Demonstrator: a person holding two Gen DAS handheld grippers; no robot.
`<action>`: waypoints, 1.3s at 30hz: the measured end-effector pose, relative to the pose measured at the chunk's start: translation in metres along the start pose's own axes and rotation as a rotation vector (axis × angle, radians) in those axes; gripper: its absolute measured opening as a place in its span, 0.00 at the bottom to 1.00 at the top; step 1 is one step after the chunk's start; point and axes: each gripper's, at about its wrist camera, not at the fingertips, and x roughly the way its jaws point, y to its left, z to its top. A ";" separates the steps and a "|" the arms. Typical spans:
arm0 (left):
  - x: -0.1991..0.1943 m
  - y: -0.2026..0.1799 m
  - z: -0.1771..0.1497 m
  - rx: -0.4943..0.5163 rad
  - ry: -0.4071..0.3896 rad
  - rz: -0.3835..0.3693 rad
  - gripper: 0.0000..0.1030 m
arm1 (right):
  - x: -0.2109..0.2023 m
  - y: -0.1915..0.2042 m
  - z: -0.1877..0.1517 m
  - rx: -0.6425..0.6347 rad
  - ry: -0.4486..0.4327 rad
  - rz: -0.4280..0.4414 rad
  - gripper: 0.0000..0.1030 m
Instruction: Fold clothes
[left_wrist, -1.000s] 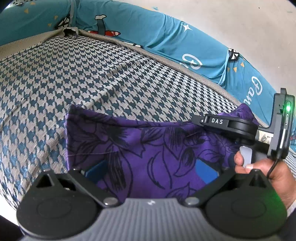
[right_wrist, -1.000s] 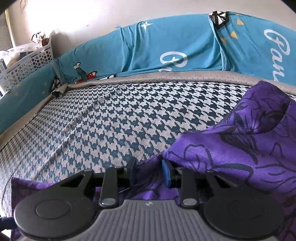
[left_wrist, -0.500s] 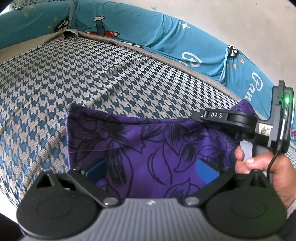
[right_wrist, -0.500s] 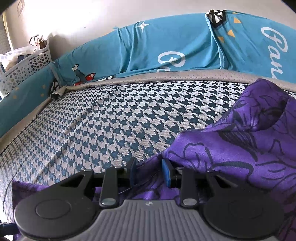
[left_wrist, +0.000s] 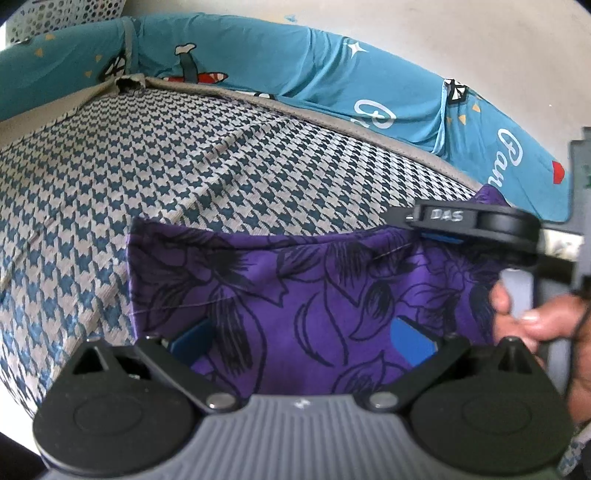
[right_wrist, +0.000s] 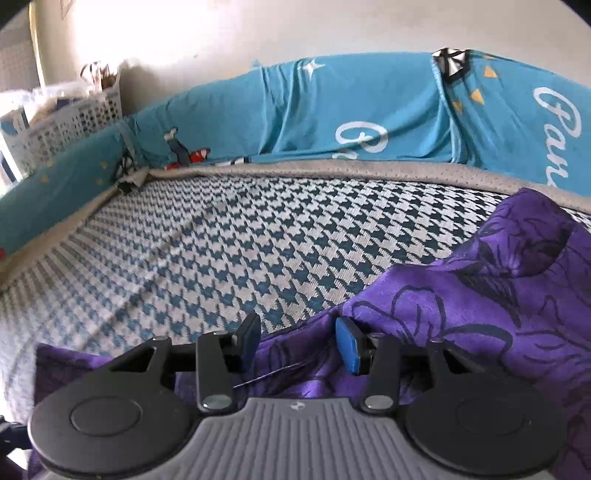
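Over the purple garment (left_wrist: 314, 291), right gripper (right_wrist: 297, 341) fingers have parted; left gripper (left_wrist: 301, 341) stays spread.

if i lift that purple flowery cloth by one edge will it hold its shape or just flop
Probably flop: the purple cloth already bunches in soft folds near the right gripper. Its sheen hints it may be slippery. It looks thin, so likely light.

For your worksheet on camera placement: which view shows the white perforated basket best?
The right wrist view: the white perforated basket stands at far left behind the teal bumper, contents visible. The left wrist view catches only a perforated corner at its top edge.
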 end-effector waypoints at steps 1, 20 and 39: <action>-0.001 0.000 0.000 0.004 -0.007 0.003 1.00 | -0.005 -0.002 0.000 0.010 -0.003 0.002 0.43; -0.019 -0.002 -0.007 0.066 -0.071 0.021 1.00 | -0.087 -0.015 -0.035 0.146 -0.014 -0.011 0.44; -0.030 0.008 -0.017 0.054 -0.063 0.042 1.00 | -0.119 -0.013 -0.076 0.183 0.058 -0.057 0.44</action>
